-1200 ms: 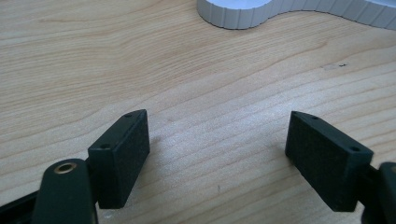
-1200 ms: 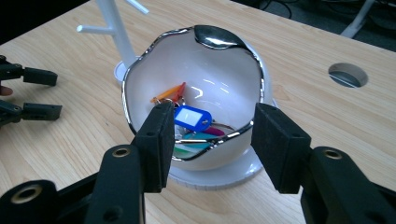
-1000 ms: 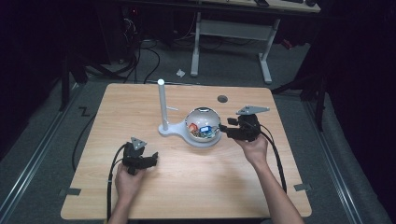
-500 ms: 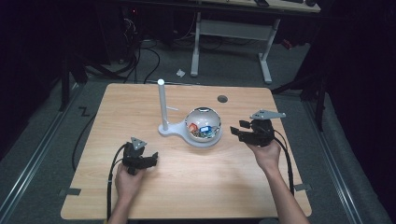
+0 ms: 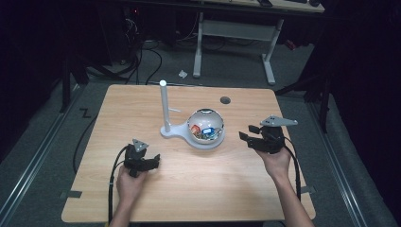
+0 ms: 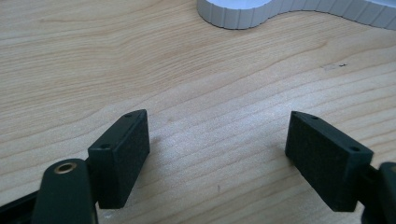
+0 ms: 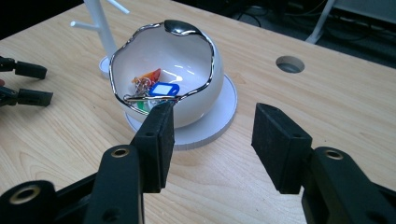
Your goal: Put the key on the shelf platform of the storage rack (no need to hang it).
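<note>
Two hand-held grippers flank a white bowl near the middle of a light wooden table, seen from the fixed camera above. The bowl, its wavy rim edged in silver, sits on a round white base that runs left into the foot of an upright white post. Inside the bowl lies a small cluster of keys and key tags, one tag blue, one orange-red, with a touch of green beneath.

The right gripper, held in the person's right hand, hangs just to the right of the bowl and clear of it, jaws pointing left towards it. Its own camera shows the two black pads standing well apart with nothing between them, bare wood in the gap and the bowl just beyond the left pad. A second ago this gripper was at the bowl's right edge; it has since drawn back to the right.

The left gripper rests low at the near left of the table in the person's left hand, well apart from the bowl. Its jaws are spread wide over bare tabletop, holding nothing, with the ribbed edge of the white base at the far side of its view.

A round hole marks the tabletop far right of the bowl.
</note>
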